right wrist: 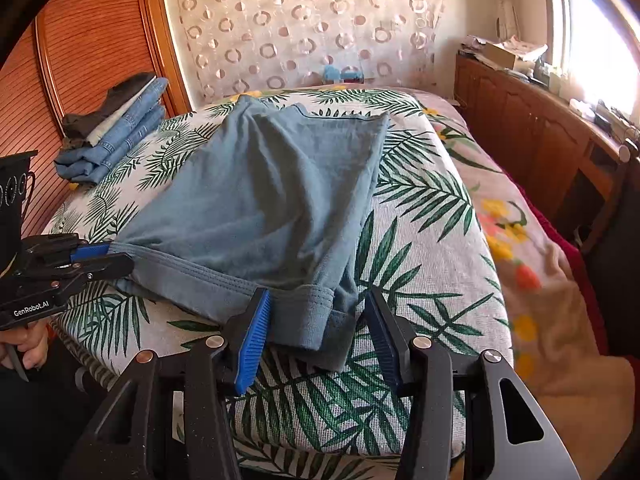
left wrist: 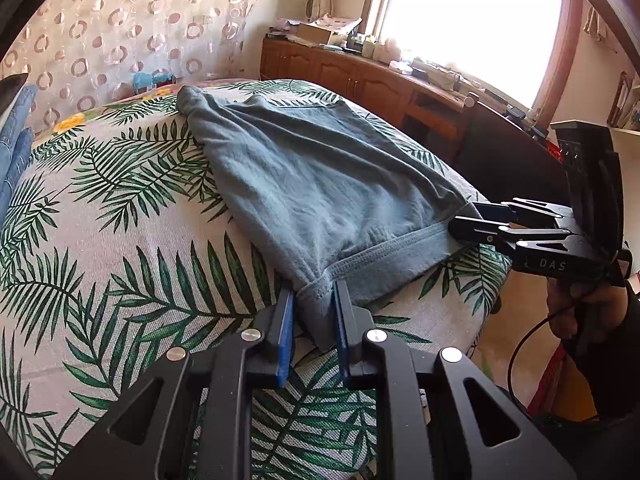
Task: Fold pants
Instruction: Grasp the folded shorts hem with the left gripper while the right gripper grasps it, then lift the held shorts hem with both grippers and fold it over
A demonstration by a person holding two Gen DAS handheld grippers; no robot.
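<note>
Pants [left wrist: 320, 184], soft blue-grey knit, ribbed hem, left gripper [left wrist: 314, 332] jaws pinching one corner, right gripper [right wrist: 316, 336] jaws spread around the other.

The pants [right wrist: 264, 200] lay spread on the bed [right wrist: 440, 248], hem edge nearest. The left gripper [left wrist: 314, 320] sat at one hem corner, the right gripper [right wrist: 316, 320] at the other. Folded jeans [right wrist: 120, 136] lay behind-left; a cabinet [right wrist: 532, 140] stood right.

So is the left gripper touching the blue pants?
Touching. The left wrist view shows the left gripper with both blue fingers pinched on the hem corner of the blue pants.
</note>
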